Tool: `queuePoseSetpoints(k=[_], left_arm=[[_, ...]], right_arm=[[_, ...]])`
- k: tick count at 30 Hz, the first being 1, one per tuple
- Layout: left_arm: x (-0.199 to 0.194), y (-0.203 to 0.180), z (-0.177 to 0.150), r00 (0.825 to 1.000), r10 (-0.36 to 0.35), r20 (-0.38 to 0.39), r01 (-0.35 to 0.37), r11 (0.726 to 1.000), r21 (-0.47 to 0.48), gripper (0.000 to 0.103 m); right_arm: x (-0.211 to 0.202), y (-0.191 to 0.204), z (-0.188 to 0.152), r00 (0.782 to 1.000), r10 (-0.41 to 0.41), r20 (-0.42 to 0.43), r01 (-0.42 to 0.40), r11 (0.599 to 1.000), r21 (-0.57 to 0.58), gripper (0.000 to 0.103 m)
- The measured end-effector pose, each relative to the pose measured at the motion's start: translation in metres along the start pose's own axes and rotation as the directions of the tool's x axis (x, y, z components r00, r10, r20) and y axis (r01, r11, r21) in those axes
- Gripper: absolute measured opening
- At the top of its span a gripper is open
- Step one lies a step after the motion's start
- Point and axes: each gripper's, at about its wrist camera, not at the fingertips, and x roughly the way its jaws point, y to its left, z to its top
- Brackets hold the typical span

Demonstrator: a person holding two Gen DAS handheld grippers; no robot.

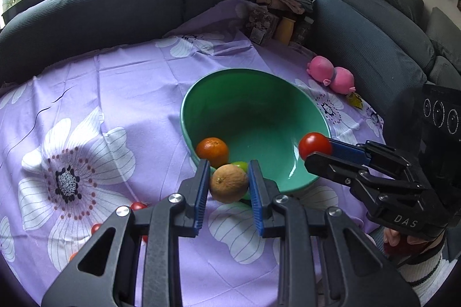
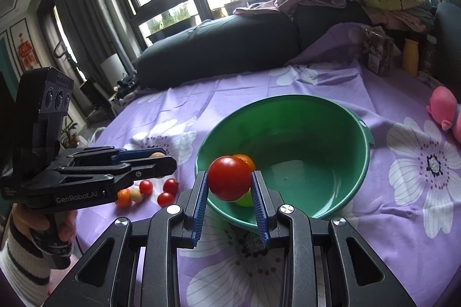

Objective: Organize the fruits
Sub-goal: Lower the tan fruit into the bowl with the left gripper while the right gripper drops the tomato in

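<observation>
From the left wrist camera, the left hand-held gripper (image 1: pixel 229 180) is clenched on a dull brownish-orange fruit (image 1: pixel 228 183), its blue pads (image 1: pixel 202 186) pressing both sides, and it holds the fruit at the near rim of the green bowl (image 1: pixel 314 117). Inside the bowl lie a bright orange (image 1: pixel 212 152) against the near wall and a green fruit (image 1: pixel 240 165), mostly hidden behind the held one. The bowl sits on a table covered by a purple flowered cloth (image 1: pixel 129 82). At right the right hand-held gripper (image 1: pixel 317 153) reaches over the bowl's right rim, grasping a red tomato (image 1: pixel 314 145). A few small red tomatoes (image 1: pixel 137 205) lie on the cloth at lower left, partly hidden by the gripper body. A pink plush toy (image 1: pixel 331 75) lies beyond the bowl, near a dark sofa (image 1: pixel 86 13). From the right wrist camera, the right hand-held gripper (image 2: pixel 229 183) grips the red tomato (image 2: pixel 229 178) between its blue pads (image 2: pixel 201 197), over the near rim of the green bowl (image 2: pixel 357 163); the orange (image 2: pixel 246 160) and the green fruit (image 2: pixel 245 199) peek out from behind it inside the bowl. At left the left hand-held gripper (image 2: pixel 161 158), held by a hand (image 2: pixel 43 223) in a striped sleeve, is closed on the pale fruit (image 2: pixel 158 155), barely visible between its fingers. Below it several small tomatoes (image 2: pixel 170 186) and a small orange one (image 2: pixel 124 198) rest on the cloth (image 2: pixel 403 206), just left of the bowl.
</observation>
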Motion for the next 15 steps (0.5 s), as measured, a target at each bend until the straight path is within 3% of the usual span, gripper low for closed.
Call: queuePoseSetpoints(k=[10,15], left_arm=[[0.036,-0.016,0.006,0.999,-0.028,-0.043,0.029,0.999,0.039,0.027],[0.049,-0.018,0.007,0.998,0.000,-0.068,0.003,0.999,0.042,0.027]], right_arm=[[0.009,-0.020,-0.004,0.997,-0.067,-0.030,0.067,0.998,0.007,0.032],[0.017,-0.027,-0.007,0.996,-0.075,-0.057,0.075,0.997,0.014,0.032]])
